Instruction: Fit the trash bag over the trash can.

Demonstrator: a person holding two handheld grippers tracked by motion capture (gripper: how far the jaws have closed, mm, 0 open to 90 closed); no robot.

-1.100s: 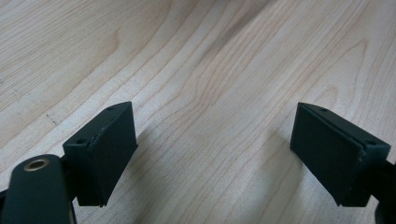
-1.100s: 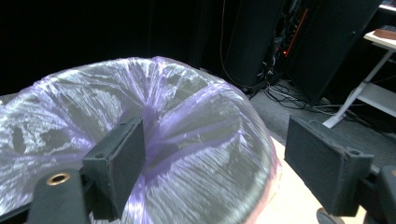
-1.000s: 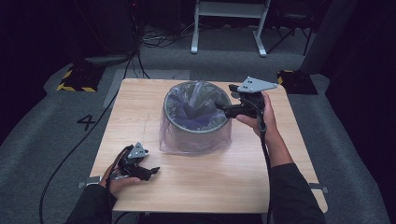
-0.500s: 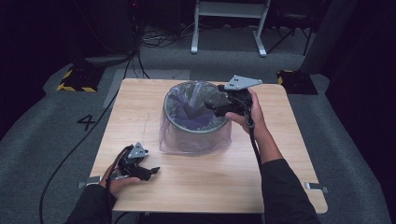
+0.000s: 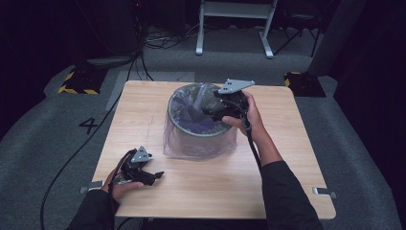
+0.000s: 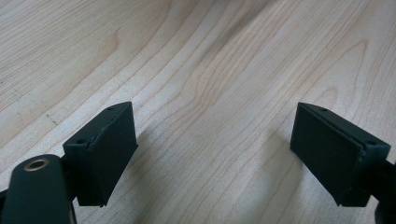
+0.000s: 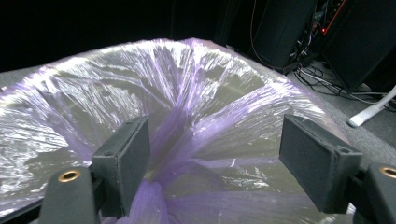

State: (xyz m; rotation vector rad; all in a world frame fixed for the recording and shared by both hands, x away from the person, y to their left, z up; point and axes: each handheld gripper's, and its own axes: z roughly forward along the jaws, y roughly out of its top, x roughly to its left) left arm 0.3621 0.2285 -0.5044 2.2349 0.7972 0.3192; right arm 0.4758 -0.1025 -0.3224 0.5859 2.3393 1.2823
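A round grey bin (image 5: 200, 139) stands in the middle of the wooden table (image 5: 287, 158), lined with a clear purple bag (image 5: 189, 110) that hangs over its rim. My right gripper (image 5: 209, 114) reaches over the bin's right rim into the mouth. Its jaws are open and have just been closing a little. In the right gripper view (image 7: 215, 163) a gathered fold of the bag (image 7: 187, 93) lies between and beyond them, with neither pad pressing on it. My left gripper (image 5: 155, 176) rests open at the front left, with bare wood (image 6: 210, 70) between its pads (image 6: 112, 154).
The table's front edge lies close to the left hand. On the grey floor around are cables (image 5: 158, 40), a white stand's legs (image 5: 234, 28), a yellow-and-black striped block (image 5: 76, 81) at the left and another dark block (image 5: 304, 81) at the right.
The right hand has carried its gripper leftward and slightly down, from beside the bin's right rim to over its mouth. The left gripper has stayed put.
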